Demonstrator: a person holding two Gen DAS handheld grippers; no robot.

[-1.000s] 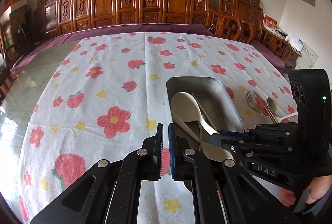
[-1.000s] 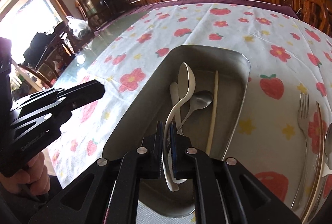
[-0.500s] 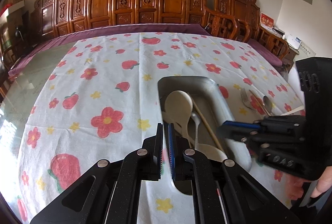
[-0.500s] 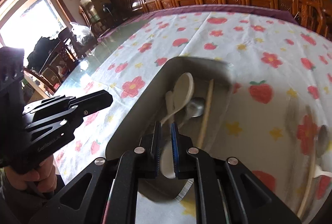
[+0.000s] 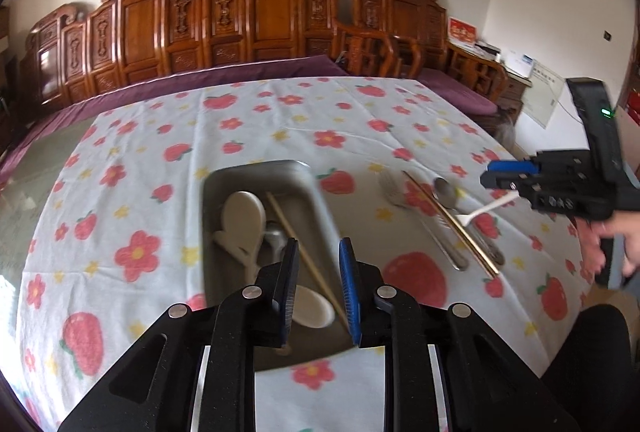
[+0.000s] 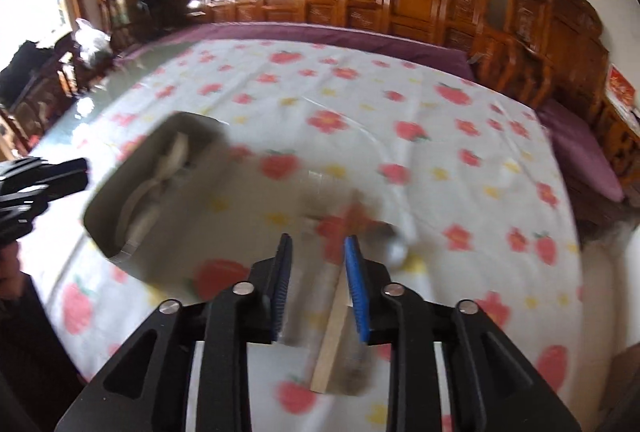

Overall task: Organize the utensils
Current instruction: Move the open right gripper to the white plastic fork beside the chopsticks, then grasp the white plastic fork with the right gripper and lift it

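Note:
A metal tray (image 5: 256,166) on the flowered cloth holds two white spoons (image 5: 244,220), a metal spoon and a wooden chopstick (image 5: 304,252). My left gripper (image 5: 318,272) hangs over the tray's near end. Its jaws are opening, with nothing pressed between them. To the right of the tray lie a fork (image 5: 390,188), a gold chopstick (image 5: 452,224), a metal spoon (image 5: 446,190) and a small white plastic fork (image 5: 486,210). My right gripper (image 6: 318,260) is above these, jaws opening and holding nothing. A blurred chopstick (image 6: 332,332) shows below it.
Carved wooden chairs line the table's far side, behind a purple edge. A hand holds the right gripper (image 5: 490,176) at the right edge of the left wrist view. The left gripper (image 6: 40,180) and the tray (image 6: 100,208) show at the left of the right wrist view.
Both grippers were shut and now stand parted. The right gripper has swung right, from over the tray to above the loose utensils. The left gripper has drawn back a little.

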